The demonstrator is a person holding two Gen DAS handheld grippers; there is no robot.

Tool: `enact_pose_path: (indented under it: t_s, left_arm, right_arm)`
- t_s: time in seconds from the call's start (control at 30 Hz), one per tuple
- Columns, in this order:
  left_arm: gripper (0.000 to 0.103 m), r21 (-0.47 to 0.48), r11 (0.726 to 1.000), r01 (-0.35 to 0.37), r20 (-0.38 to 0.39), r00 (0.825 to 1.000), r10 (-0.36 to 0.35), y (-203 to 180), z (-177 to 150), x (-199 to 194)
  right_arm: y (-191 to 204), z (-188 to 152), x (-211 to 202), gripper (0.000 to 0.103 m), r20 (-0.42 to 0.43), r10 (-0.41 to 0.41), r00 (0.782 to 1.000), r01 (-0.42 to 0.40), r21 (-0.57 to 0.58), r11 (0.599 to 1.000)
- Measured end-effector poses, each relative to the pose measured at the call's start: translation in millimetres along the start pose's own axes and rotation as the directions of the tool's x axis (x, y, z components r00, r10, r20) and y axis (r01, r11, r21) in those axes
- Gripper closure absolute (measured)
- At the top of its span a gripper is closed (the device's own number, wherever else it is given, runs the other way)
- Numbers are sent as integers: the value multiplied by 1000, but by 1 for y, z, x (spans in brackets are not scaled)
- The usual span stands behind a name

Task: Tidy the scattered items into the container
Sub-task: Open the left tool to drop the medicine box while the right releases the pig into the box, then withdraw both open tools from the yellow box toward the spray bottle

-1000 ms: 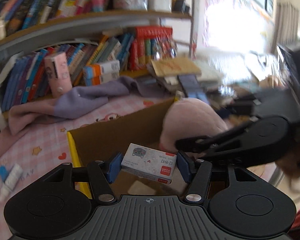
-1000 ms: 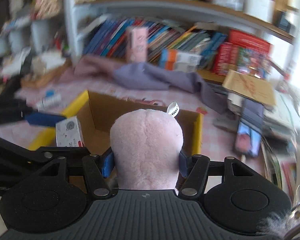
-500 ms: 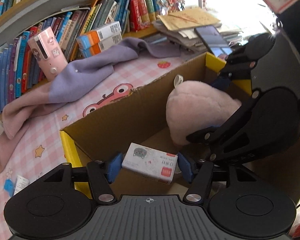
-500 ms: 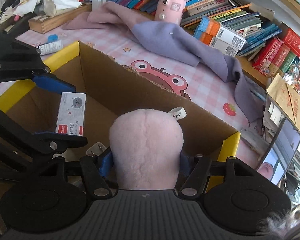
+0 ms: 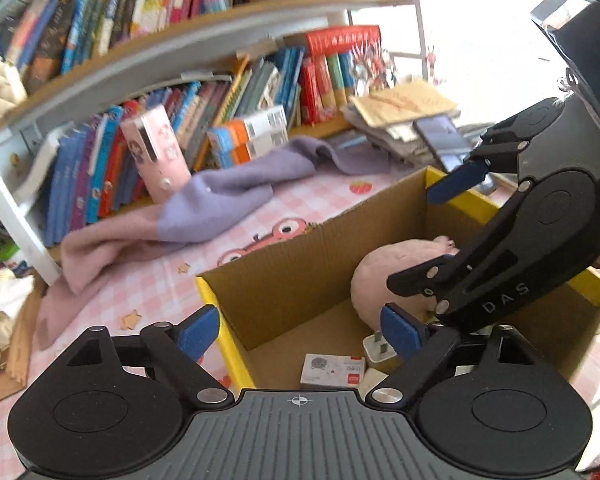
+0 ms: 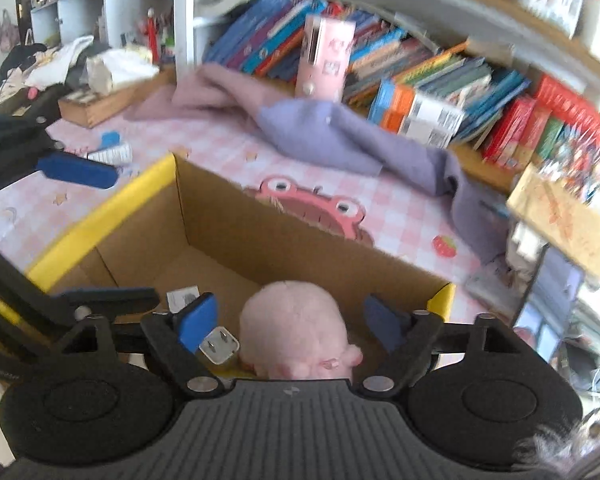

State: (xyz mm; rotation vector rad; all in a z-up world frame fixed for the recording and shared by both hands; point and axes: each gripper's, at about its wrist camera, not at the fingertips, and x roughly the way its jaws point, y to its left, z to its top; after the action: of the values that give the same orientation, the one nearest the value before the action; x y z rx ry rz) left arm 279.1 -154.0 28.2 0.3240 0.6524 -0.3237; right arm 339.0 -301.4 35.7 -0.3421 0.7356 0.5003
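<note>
Pink checked tabletop (image 5: pixel 148 288), bookshelf (image 5: pixel 180 52) behind, purple cloth (image 5: pixel 220 204) beside cardboard box (image 5: pixel 300 280)

Left gripper (image 5: pixel 300 330), right gripper (image 6: pixel 296 320): tilted downward, jaws opening, nothing gripped.

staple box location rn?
In the left wrist view, the staple box lies on the cardboard box floor, beside the white plug, near the pink plush.

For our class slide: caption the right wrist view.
Right gripper jaws opening over pink plush toy lying inside cardboard box.
</note>
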Motion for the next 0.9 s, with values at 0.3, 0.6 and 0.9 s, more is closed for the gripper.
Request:
enact_pose_path:
  t_s: [0.3, 0.6, 0.9]
  left_arm:
    - [5, -87, 996, -2, 109, 994, 11, 10, -18, -65]
    - [3, -182, 983, -20, 166, 985, 51, 23, -60, -124]
    - [2, -303, 950, -71, 167, 978, 126, 38, -122, -181]
  right_arm:
    - [41, -11, -66, 19, 169, -106, 980, 100, 44, 994]
    - [80, -40, -121, 18, 255, -229, 939, 182, 197, 963]
    - [132, -83, -163, 17, 256, -368, 894, 283, 314, 906]
